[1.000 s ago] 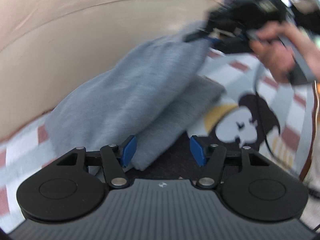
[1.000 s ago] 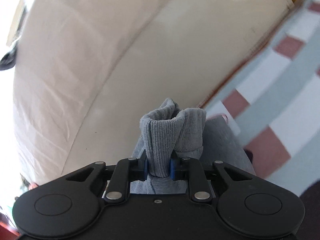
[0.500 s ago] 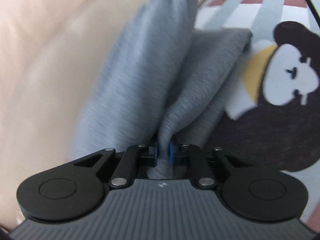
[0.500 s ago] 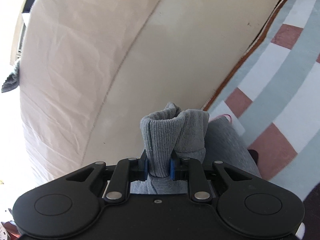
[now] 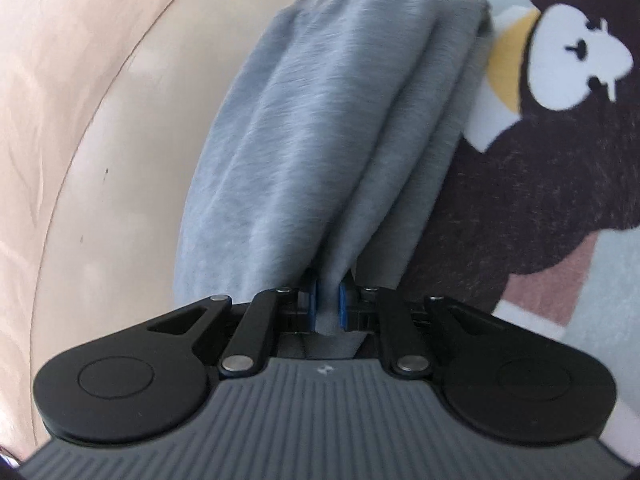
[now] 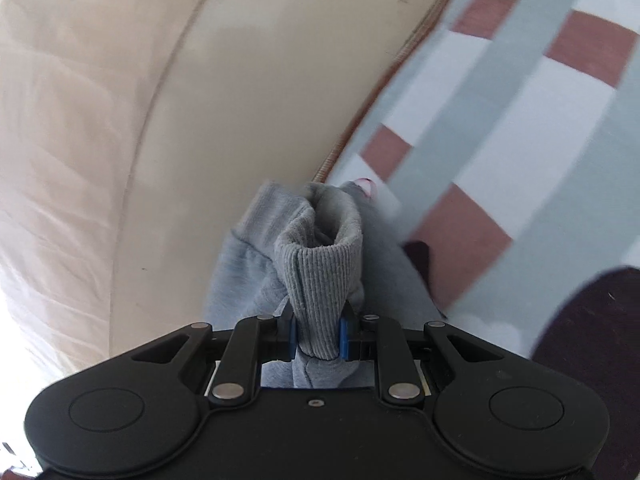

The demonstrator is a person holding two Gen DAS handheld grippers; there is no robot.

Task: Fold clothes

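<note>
Patterned blanket point(image 6: 500, 128) with a cartoon animal point(image 5: 568, 92) against a cream cushion point(image 5: 100, 140). The grey garment point(image 5: 320, 120) hangs stretched between both tools: left gripper point(image 5: 328, 304) pinches a fold, right gripper point(image 6: 318, 334) clamps the ribbed cuff point(image 6: 320, 276).

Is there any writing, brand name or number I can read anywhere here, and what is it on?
No readable text in either view.
Small pale mark on the grey ribbed body behind the left tongs: a logo, too small to read.
Blanket under the grey garment: only a cartoon animal picture and stripes, no words.
Right tongs, shut on the garment's ribbed cuff: no label visible.
</note>
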